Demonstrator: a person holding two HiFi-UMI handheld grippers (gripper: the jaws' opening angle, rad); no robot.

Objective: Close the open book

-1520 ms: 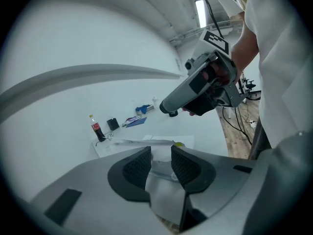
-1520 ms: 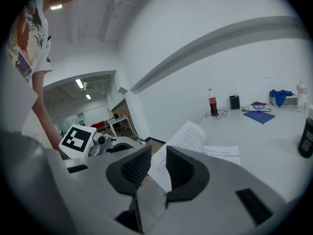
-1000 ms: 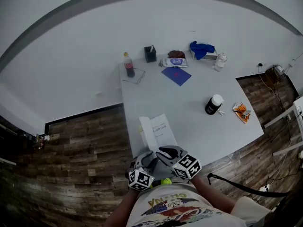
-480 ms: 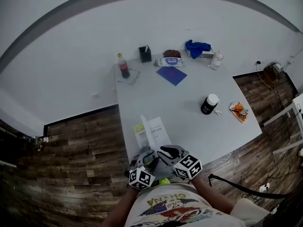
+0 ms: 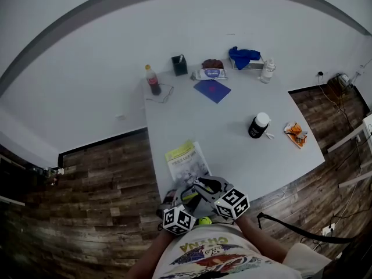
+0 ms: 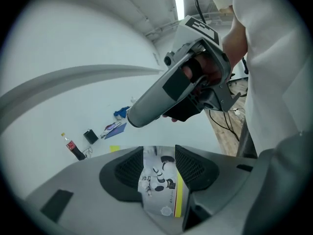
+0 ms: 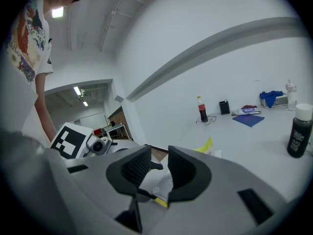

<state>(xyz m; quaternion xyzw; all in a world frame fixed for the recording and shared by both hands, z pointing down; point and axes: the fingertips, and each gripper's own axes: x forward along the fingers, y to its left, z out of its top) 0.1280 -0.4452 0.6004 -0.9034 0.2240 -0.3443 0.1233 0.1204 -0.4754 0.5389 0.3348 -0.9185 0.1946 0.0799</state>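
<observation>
The book (image 5: 186, 161) lies closed and flat near the table's front edge, its yellow-green cover up. My left gripper (image 5: 185, 195) sits just behind the book's near edge. Its jaws have just been opening, and they stand open; in the left gripper view the printed cover (image 6: 161, 182) shows through the gap with the pads (image 6: 132, 168) off it. My right gripper (image 5: 200, 186) is beside it, also at the near edge and open. In the right gripper view the book (image 7: 157, 181) lies below the gap, untouched.
At the table's far end stand a cola bottle (image 5: 153, 80), glasses (image 5: 165, 92), a black box (image 5: 179, 65), a blue booklet (image 5: 212, 90), a blue cloth (image 5: 244, 56) and a clear bottle (image 5: 267, 71). A white-capped black bottle (image 5: 258, 125) and an orange packet (image 5: 296, 135) sit right.
The book's raised half has dropped from upright to flat, so the book is now closed with its yellow-green cover showing. The left gripper's jaws have let go of the page.
</observation>
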